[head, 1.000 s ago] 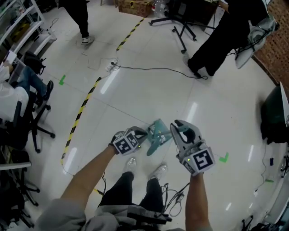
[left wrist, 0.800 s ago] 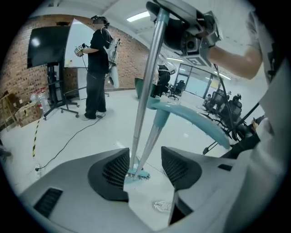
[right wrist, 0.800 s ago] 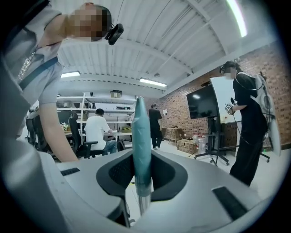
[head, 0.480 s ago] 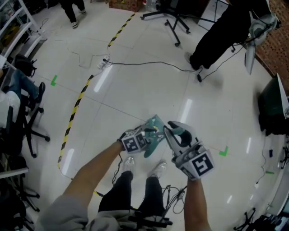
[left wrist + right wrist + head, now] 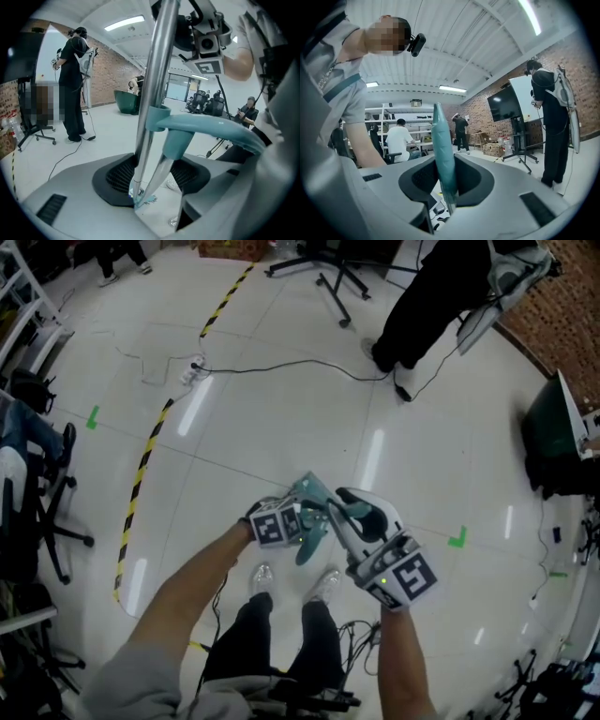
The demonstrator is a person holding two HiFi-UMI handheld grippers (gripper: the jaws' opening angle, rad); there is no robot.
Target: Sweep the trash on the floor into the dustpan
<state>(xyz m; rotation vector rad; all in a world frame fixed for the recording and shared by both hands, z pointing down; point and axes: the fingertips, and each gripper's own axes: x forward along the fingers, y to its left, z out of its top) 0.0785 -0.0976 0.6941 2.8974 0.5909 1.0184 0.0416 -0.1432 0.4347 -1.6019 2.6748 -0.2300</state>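
A teal broom-and-dustpan set [image 5: 314, 502] hangs upright between my two grippers, above my shoes. In the left gripper view its steel pole [image 5: 157, 70] and a teal curved handle [image 5: 211, 129] on a second steel tube pass between the jaws, and the teal foot [image 5: 143, 200] shows far below. My left gripper [image 5: 302, 523] [image 5: 150, 180] has just been closing slightly; its pads stand apart from both tubes. My right gripper [image 5: 345, 509] [image 5: 446, 187] is shut on the set's flat teal handle [image 5: 442, 145]. I cannot make out any trash on the floor.
A black cable [image 5: 281, 367] runs across the white floor, and yellow-black tape [image 5: 141, 474] lies at the left. A person in black [image 5: 431, 296] stands at the back right. Office chairs [image 5: 37, 512] sit at the left, a dark bin [image 5: 553, 446] at the right.
My left gripper has shifted right, in against the teal set, and rolled. My right gripper has kept its hold and barely moved.
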